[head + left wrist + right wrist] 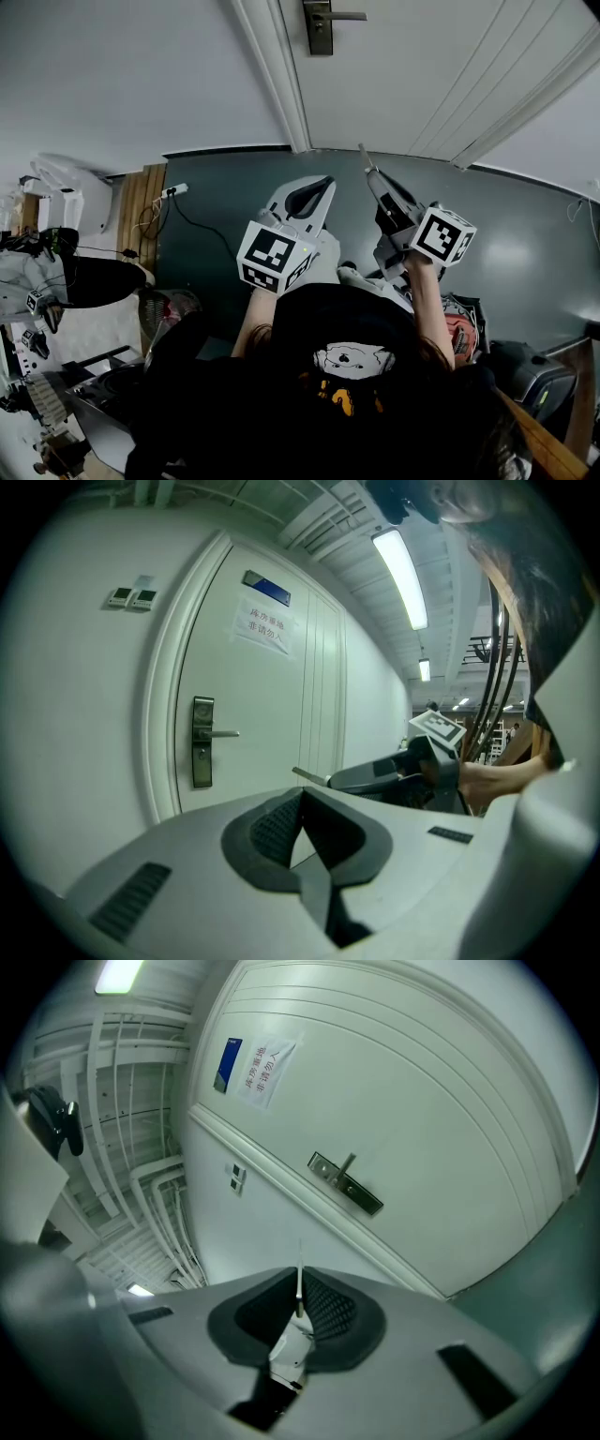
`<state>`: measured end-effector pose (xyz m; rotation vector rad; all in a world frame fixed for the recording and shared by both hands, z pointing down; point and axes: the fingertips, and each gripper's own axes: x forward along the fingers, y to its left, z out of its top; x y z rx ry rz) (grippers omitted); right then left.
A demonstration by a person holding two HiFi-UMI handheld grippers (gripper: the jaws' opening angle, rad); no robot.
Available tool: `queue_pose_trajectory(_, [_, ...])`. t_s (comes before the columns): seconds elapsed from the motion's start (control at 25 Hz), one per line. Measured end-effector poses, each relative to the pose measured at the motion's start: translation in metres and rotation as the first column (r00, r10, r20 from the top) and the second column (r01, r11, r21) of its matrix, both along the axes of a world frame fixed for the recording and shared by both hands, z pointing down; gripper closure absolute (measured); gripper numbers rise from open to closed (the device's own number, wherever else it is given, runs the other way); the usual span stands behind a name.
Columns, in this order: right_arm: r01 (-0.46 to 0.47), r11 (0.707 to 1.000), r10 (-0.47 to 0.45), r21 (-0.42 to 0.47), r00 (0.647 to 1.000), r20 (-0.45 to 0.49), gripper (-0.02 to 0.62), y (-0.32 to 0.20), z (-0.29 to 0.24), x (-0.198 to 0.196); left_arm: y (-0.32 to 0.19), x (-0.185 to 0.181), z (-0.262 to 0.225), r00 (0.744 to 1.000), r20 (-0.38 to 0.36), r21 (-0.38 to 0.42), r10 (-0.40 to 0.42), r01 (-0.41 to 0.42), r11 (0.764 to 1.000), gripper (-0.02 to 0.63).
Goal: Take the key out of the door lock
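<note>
The white door (422, 75) is closed, with a dark lock plate and lever handle (320, 26) that also appear in the left gripper view (202, 742) and the right gripper view (345, 1183). I cannot make out a key in the lock. My right gripper (298, 1290) is shut on a key (299, 1279). Its thin metal blade sticks out past the pads and its white head sits between the jaws. This gripper (369, 167) is held well back from the door. My left gripper (301, 819) is shut with nothing in it, and stays beside the right one (322, 186).
A paper notice (262, 627) is stuck high on the door, and two wall switches (131, 597) sit left of the frame. The floor (216, 197) is dark grey-green. A power strip with a cable (173, 191), a fan (164, 309) and cluttered desks stand at the left.
</note>
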<state>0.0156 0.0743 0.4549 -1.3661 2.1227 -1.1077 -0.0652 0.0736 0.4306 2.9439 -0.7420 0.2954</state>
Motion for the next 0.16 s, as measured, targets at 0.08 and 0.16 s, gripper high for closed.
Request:
queue_pose_trajectory(0.08, [0.005, 1.000, -0.005, 0.002, 1.000, -0.017, 0.574, 0.0010, -0.0002, -0.0011, 0.0012, -0.0009, -0.0002, 1.000, 0.001, 0.000, -0.003, 0.003, 1.000, 0.600])
queue_pose_trajectory(0.16, [0.012, 1.000, -0.012, 0.007, 0.999, -0.037, 0.574, 0.0015, -0.0013, -0.0030, 0.0021, -0.0020, -0.0005, 1.000, 0.001, 0.001, -0.006, 0.006, 1.000, 0.600])
